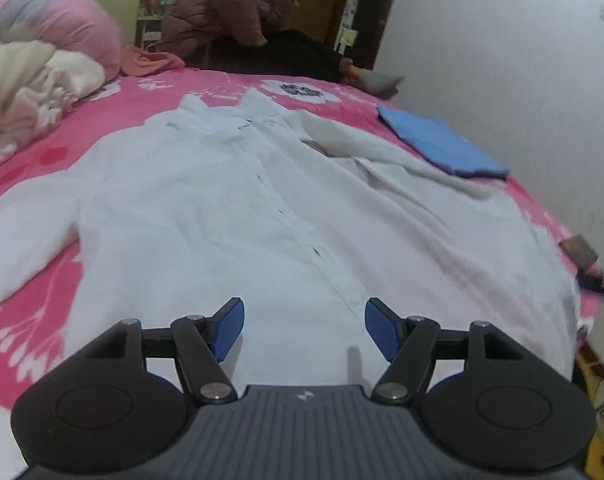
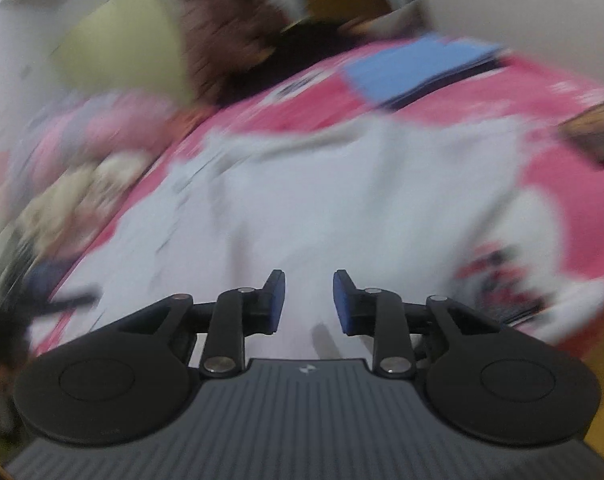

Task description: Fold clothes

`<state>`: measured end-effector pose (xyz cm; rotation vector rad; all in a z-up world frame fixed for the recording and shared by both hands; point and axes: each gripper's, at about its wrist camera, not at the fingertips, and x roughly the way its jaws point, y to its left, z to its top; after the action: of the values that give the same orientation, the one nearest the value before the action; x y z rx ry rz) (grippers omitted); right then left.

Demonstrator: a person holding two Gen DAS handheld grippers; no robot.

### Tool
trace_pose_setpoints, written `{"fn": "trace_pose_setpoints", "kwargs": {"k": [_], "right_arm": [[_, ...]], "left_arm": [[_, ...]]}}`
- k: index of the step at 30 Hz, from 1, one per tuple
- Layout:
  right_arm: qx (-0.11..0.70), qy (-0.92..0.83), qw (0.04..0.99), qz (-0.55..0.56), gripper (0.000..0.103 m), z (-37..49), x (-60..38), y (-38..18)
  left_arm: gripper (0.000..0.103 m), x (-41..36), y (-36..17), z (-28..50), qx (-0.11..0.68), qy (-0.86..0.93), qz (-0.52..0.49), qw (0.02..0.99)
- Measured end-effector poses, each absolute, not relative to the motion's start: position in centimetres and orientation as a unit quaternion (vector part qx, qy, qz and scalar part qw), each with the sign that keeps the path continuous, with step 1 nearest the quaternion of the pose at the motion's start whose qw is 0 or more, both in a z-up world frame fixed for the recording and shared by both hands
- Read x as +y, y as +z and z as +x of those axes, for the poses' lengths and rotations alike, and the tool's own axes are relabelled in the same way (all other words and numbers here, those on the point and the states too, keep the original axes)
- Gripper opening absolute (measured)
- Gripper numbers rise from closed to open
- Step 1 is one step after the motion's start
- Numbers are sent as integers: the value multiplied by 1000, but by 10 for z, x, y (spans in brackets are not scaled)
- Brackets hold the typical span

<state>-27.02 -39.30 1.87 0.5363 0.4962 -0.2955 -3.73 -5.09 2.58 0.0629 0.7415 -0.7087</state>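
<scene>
Both grippers [image 1: 304, 330] [image 2: 309, 302] apart over pale shirt [image 1: 221, 208], R view blurry

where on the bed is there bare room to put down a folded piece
Bare pink sheet lies beyond the collar of the pale shirt, between the bedding pile and the folded blue cloth. A smaller patch sits at the near left, below the spread sleeve. The middle is covered by the shirt; the right edge is crowded.

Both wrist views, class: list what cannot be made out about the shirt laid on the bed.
- Left wrist view: the pale shirt has its near hem hidden behind the left gripper, and its left sleeve is cut off by the picture edge.
- Right wrist view: motion blur smears the shirt's buttons and collar; the right gripper covers its near edge.
</scene>
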Motion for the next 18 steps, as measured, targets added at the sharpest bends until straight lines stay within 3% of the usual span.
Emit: {"fn": "trace_pose_setpoints", "kwargs": {"k": [15, 17, 18], "right_arm": [[184, -350, 869, 297, 31, -226, -538, -32], [178, -352, 870, 297, 25, -224, -537, -33], [175, -353, 870, 296, 13, -223, -536, -34]], "left_arm": [[70, -73, 8, -46, 366, -323, 77, 869], [70, -73, 8, -46, 366, -322, 79, 869], [70, -73, 7, -46, 366, -322, 79, 869]]}}
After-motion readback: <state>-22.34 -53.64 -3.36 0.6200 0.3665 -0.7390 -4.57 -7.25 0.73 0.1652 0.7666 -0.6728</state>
